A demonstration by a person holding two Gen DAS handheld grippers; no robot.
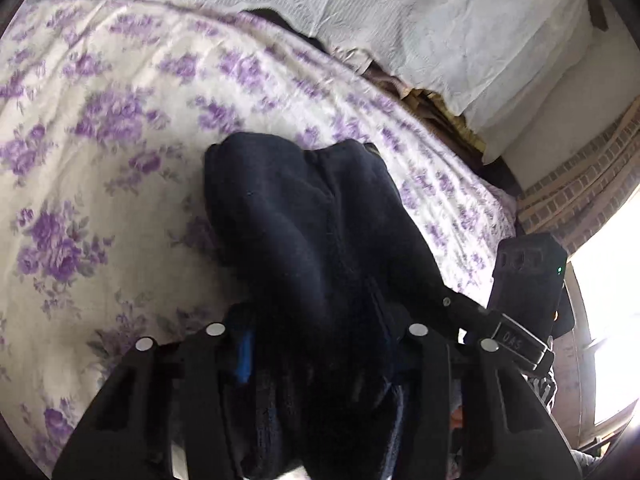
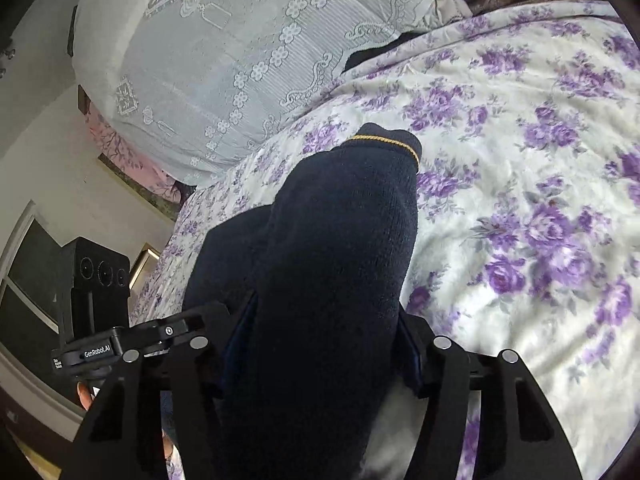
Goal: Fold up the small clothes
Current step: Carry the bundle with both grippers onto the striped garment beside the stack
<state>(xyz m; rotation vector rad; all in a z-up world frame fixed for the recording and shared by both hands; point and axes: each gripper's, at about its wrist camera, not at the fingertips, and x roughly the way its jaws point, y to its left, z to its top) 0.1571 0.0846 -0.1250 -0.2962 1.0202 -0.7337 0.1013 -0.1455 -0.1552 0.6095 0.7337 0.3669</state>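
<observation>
A dark navy knitted garment (image 1: 304, 216) hangs bunched over a floral bedspread. My left gripper (image 1: 316, 344) is shut on its near edge, the cloth draping forward over the fingers. In the right wrist view the same garment (image 2: 340, 240) shows a thin yellow trim line at its far end. My right gripper (image 2: 320, 344) is shut on it too, cloth pinched between the blue pads. The right gripper's body (image 1: 528, 280) shows at the right of the left wrist view, and the left gripper's body (image 2: 96, 292) at the left of the right wrist view.
The bed carries a white bedspread with purple flowers (image 1: 100, 140). A pale lace-covered pile of bedding (image 2: 224, 60) lies along the far side. A brick-pattern wall and bright window (image 1: 580, 184) are at the right.
</observation>
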